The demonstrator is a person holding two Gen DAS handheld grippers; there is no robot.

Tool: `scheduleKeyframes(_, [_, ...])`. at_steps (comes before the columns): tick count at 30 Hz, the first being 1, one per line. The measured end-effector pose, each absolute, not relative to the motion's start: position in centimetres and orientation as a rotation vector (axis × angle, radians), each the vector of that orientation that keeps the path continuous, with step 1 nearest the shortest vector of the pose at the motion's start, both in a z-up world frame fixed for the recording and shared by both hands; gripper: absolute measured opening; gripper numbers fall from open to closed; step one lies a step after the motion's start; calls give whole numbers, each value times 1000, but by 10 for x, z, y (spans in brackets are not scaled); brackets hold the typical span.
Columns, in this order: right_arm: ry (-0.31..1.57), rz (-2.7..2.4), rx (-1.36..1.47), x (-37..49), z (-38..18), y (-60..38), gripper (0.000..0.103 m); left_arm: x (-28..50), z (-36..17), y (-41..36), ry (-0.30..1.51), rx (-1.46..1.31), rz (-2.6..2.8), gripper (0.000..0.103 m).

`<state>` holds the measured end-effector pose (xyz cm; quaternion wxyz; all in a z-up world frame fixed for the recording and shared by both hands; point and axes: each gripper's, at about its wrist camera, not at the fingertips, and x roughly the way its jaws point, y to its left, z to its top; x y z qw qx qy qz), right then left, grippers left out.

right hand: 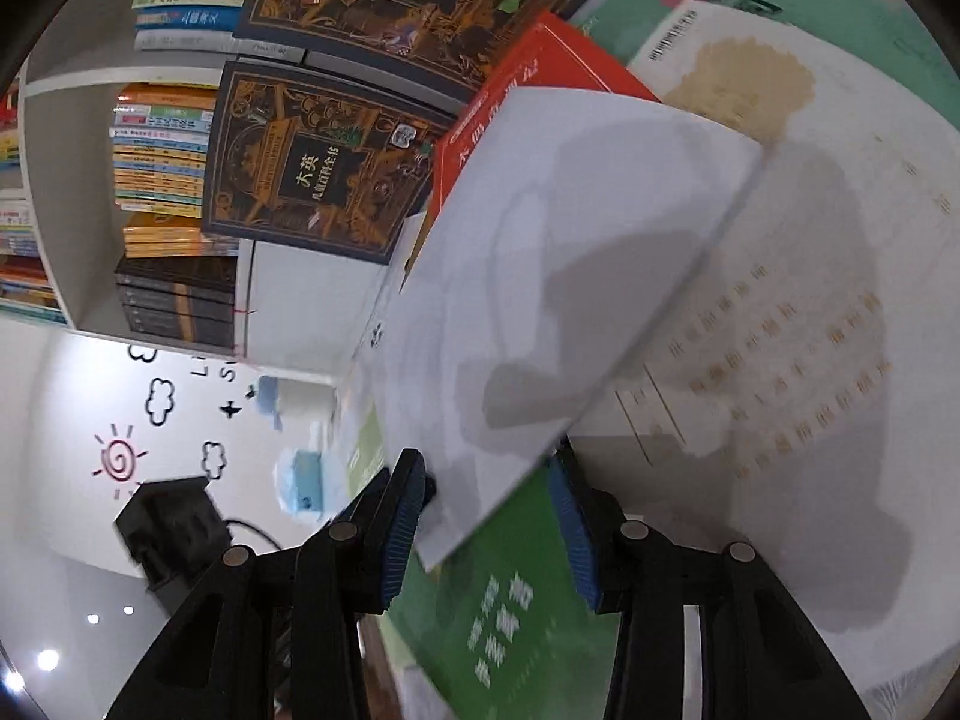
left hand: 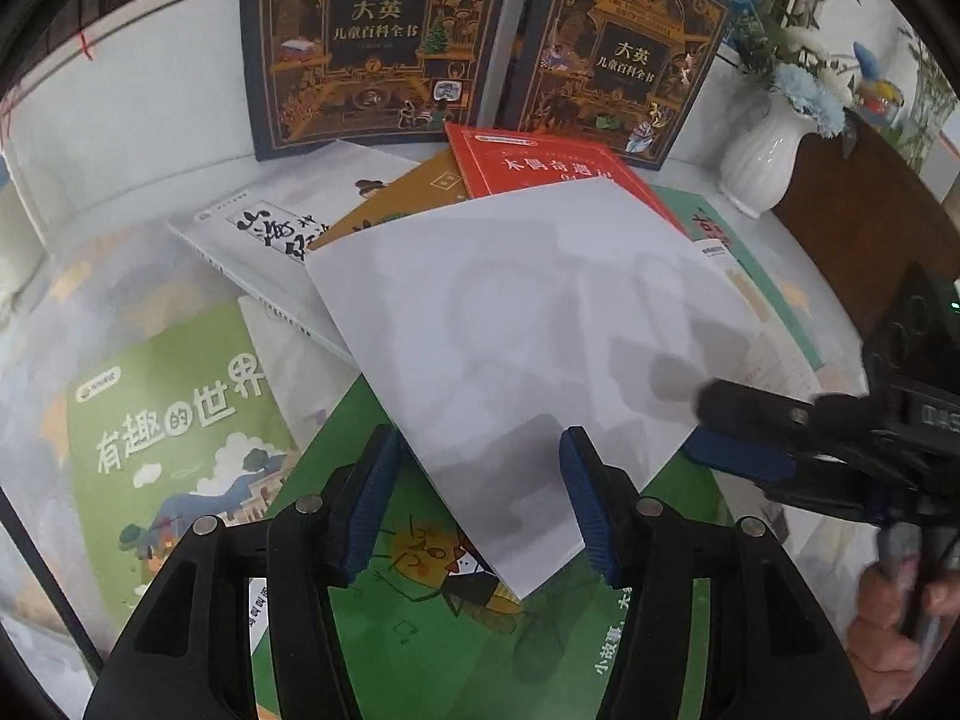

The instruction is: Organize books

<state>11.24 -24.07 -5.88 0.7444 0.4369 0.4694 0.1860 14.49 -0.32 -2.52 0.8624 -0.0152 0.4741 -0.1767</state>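
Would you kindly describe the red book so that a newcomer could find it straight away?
Start at the two dark, gold-ornamented encyclopedia volumes standing upright against the white wall. The red book lies flat just in front of them, in the pile, partly under a plain white cover. It is the only bright red cover, with pale lettering.

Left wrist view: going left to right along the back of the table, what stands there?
Left dark encyclopedia → right dark encyclopedia → white vase of flowers.
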Motion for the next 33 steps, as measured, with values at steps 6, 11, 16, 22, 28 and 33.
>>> scheduleKeyframes(6, [953, 340, 875, 109, -53, -231, 42, 140, -25, -3, 978, -18, -388, 53])
scheduleKeyframes(11, [904, 285, 866, 108, -50, -225, 49, 139, -26, -5, 945, -21, -396, 54])
scheduleKeyframes(16, [851, 244, 789, 103, -48, -214, 40, 137, -27, -3, 925, -27, -412, 54])
scheduleKeyframes(22, [832, 273, 891, 96, -61, -231, 13, 138, -26, 5, 931, -85, -446, 54])
scheduleKeyframes(28, [819, 412, 821, 104, -50, -213, 2, 134, -25, -2, 956, -14, -479, 53])
scheduleKeyframes(33, [829, 368, 719, 104, -51, -197, 1, 133, -25, -2, 970, -10, -489, 53])
